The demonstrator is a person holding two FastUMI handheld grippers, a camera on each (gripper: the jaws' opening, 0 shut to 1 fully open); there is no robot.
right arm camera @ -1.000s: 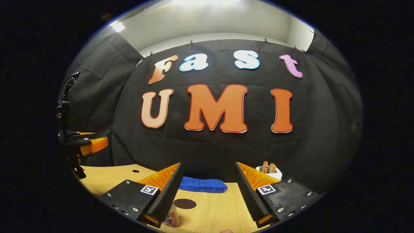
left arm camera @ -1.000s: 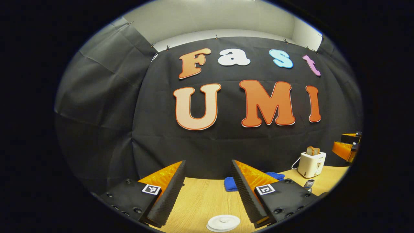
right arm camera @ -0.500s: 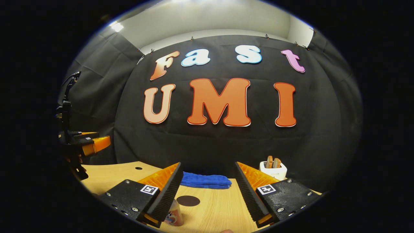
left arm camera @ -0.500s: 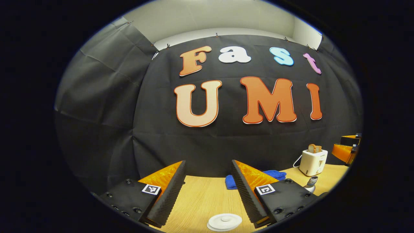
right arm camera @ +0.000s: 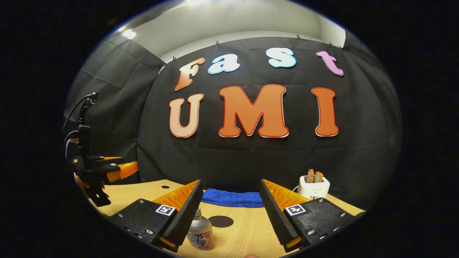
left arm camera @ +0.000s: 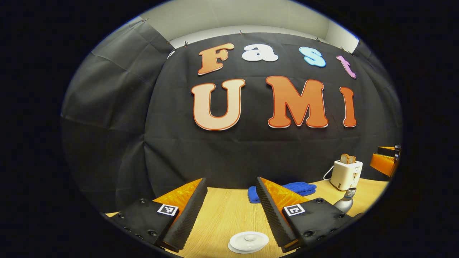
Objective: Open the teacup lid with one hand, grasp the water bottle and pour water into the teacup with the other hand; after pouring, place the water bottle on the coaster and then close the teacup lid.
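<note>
Light wooden table (left arm camera: 229, 215) runs to the black cloth wall. Folded blue cloth (right arm camera: 233, 197) lies at the far edge; white toaster with bread slices (right arm camera: 314, 185) to its right. Left gripper (left arm camera: 229, 211) jaws apart, holding nothing, above white round teacup lid (left arm camera: 249, 241). Right gripper (right arm camera: 229, 211) jaws apart, holding nothing; clear plastic water bottle (right arm camera: 200, 233) stands upright beside its left finger. Dark round coaster (right arm camera: 221, 221) lies just beyond the bottle.

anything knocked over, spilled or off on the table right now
Nothing stands out. The water bottle stands upright near the dark coaster, the white teacup lid sits level, the blue cloth lies folded, and the wooden table shows no spill.
</note>
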